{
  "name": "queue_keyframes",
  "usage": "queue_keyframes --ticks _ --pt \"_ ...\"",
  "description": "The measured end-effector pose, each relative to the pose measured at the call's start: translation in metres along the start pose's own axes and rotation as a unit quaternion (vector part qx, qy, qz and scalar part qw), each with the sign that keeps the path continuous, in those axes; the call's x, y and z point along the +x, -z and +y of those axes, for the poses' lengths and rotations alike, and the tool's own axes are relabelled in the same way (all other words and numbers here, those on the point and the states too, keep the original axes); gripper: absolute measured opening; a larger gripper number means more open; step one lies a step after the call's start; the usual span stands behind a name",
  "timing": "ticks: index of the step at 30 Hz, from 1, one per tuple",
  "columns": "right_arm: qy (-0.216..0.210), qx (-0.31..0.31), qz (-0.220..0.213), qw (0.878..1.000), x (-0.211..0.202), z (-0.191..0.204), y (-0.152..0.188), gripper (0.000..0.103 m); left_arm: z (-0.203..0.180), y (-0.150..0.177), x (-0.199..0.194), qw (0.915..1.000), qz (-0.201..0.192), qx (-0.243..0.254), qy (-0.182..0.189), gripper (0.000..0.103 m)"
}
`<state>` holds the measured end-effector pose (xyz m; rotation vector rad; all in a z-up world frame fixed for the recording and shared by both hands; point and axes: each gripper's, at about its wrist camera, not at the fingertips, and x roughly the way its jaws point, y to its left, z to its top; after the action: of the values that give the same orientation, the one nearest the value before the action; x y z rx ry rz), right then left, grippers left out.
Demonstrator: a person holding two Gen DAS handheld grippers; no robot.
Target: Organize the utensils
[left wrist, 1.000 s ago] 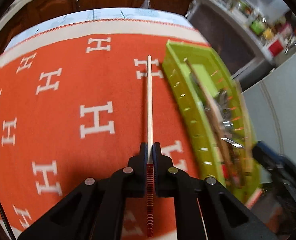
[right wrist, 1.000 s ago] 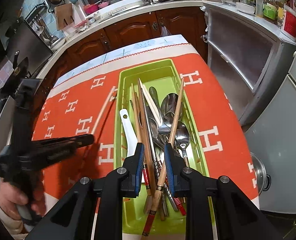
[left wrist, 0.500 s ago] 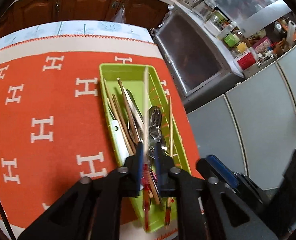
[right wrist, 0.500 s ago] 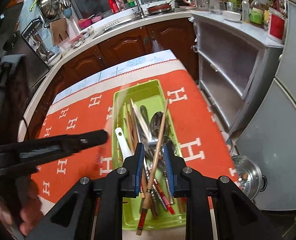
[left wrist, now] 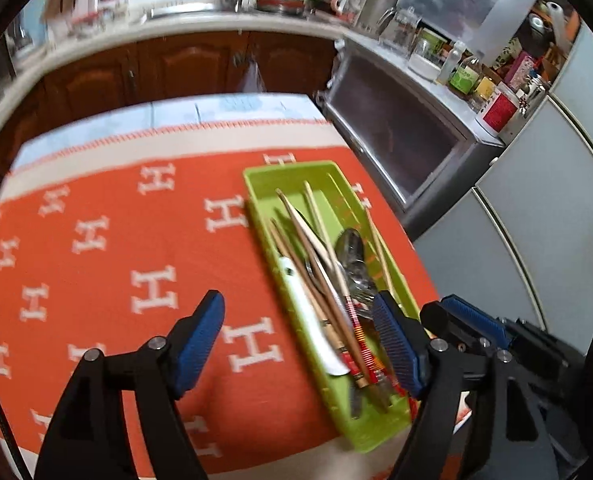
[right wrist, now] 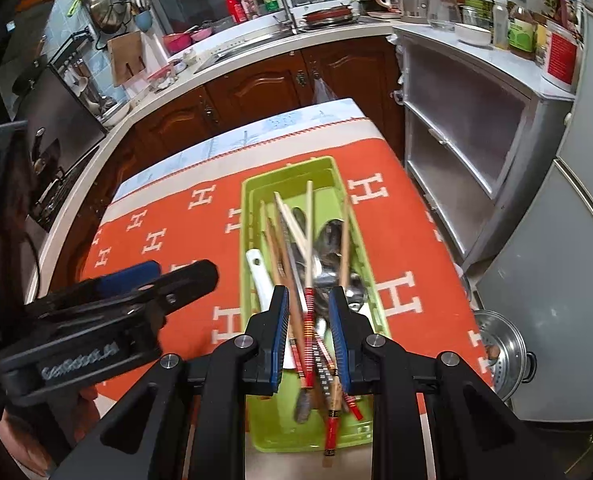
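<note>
A second ago the left hand-held gripper (left wrist: 296, 344) pinched a pale wooden chopstick over the orange cloth with white H letters (left wrist: 108, 264); now its jaws are spread wide and empty, so that chopstick has most likely joined the heap in the lime-green plastic tray (right wrist: 247, 216) on the counter, one more utensil gathered. Which stick it was is hard to say. The right hand-held gripper (right wrist: 309, 336) hangs over the tray's near end, jaws parted narrowly around the red-banded chopstick handles (right wrist: 308, 320), apparently not clamped on any.
</note>
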<state>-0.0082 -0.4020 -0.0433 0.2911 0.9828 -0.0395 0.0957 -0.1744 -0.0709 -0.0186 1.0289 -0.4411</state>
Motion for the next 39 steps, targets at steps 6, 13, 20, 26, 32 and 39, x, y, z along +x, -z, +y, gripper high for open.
queue_keyframes --ticks 6,13,20,26,32,39 --pt "-0.016 -0.020 -0.008 1.000 -0.014 0.034 -0.001 0.021 0.014 0.005 -0.046 0.9965 -0.049 0.038 -0.056 0.091" --pt "-0.037 -0.049 -0.029 0.998 -0.045 0.081 0.003 0.037 0.037 0.015 -0.101 0.9875 -0.091 0.051 -0.119 0.101" --pt "-0.053 -0.067 -0.051 0.995 -0.076 0.136 0.007 0.054 0.072 0.030 -0.144 0.9808 -0.112 0.014 -0.159 0.102" --pt "-0.075 -0.052 -0.059 0.994 -0.094 0.166 0.021 0.071 0.097 0.044 -0.163 0.9721 -0.115 -0.022 -0.203 0.102" --pt "-0.075 -0.068 -0.059 0.993 -0.098 0.195 0.038 0.074 0.113 0.060 -0.175 0.9699 -0.117 -0.052 -0.207 0.102" --pt "-0.068 -0.093 -0.067 0.991 -0.101 0.206 0.040 0.076 0.118 0.062 -0.173 0.9708 -0.108 -0.067 -0.203 0.102"
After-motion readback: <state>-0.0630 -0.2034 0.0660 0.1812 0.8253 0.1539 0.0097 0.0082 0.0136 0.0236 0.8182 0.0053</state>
